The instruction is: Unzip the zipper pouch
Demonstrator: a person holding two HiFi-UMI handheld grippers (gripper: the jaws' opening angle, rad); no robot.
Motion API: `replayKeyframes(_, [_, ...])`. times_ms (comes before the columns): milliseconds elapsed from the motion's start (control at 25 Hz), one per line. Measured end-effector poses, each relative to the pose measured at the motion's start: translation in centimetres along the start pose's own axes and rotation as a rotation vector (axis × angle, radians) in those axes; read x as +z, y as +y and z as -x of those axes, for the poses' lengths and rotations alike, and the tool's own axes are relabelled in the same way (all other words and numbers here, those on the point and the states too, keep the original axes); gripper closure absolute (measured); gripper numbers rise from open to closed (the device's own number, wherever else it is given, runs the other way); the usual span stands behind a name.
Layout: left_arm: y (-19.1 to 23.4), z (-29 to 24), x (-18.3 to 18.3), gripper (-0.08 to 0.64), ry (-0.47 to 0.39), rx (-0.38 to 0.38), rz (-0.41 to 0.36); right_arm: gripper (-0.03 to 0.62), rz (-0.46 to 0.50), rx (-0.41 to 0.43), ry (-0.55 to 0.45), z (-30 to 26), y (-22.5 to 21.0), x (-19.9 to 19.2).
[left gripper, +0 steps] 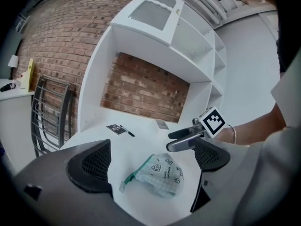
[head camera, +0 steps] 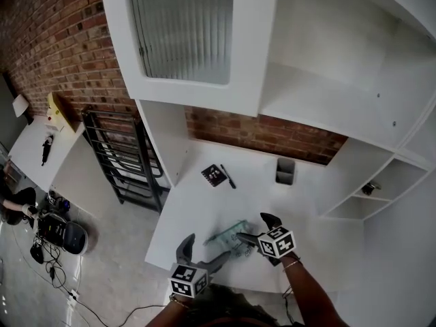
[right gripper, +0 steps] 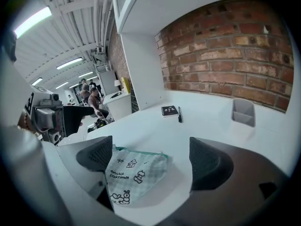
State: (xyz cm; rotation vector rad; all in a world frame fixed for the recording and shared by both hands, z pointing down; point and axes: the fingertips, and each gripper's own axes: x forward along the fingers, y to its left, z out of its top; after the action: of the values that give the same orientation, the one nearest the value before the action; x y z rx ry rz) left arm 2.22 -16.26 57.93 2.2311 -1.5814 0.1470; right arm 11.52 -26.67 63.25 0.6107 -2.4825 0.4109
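Observation:
A pale green checked zipper pouch (head camera: 230,240) with small cartoon prints lies flat on the white table (head camera: 204,210), near its front edge. Its teal zipper edge shows in the right gripper view (right gripper: 138,149). My left gripper (head camera: 206,249) is open just in front and to the left of the pouch, which lies on the table between and beyond its jaws (left gripper: 160,174). My right gripper (head camera: 253,227) is open at the pouch's right side; its left pad (right gripper: 96,153) is at the pouch's (right gripper: 131,173) corner. Neither gripper holds anything.
A small black notebook (head camera: 213,174) and a pen (head camera: 228,176) lie further back on the table, with a grey holder (head camera: 285,170) at the back right. White cabinet shelves (head camera: 368,182) stand to the right, and a black metal rack (head camera: 126,155) to the left.

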Motion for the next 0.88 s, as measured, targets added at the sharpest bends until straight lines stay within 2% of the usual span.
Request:
replayKeyframes(120, [1.1,-0.6,-0.8,0.003,0.019,0.001,-0.007,0.081,-0.018,0.008,0.041,-1.2,-0.1,-0.6])
replayKeyframes(320, [2.9,-1.3,-0.5,0.006,0.016,0.008,0.03,0.081,-0.034,0.049,0.132,-3.3,0.1,-2.0])
replayKeyframes(560, [4.2,-1.9,0.2,0.011,0.0,-0.005,0.044,0.091,-0.032,0.091,0.352,-6.1,-0.1,-5.0])
replayKeyframes(800, [5.6,-1.9,-0.1,0.014,0.007,0.001,0.062,0.169,-0.058,0.11,0.451,-7.1,0.2,-6.4])
replayKeyframes(880, [6.0,-2.0,0.0,0.014,0.007,0.002,0.071,0.22,-0.049,0.116,0.476,-7.4,0.3,-6.6])
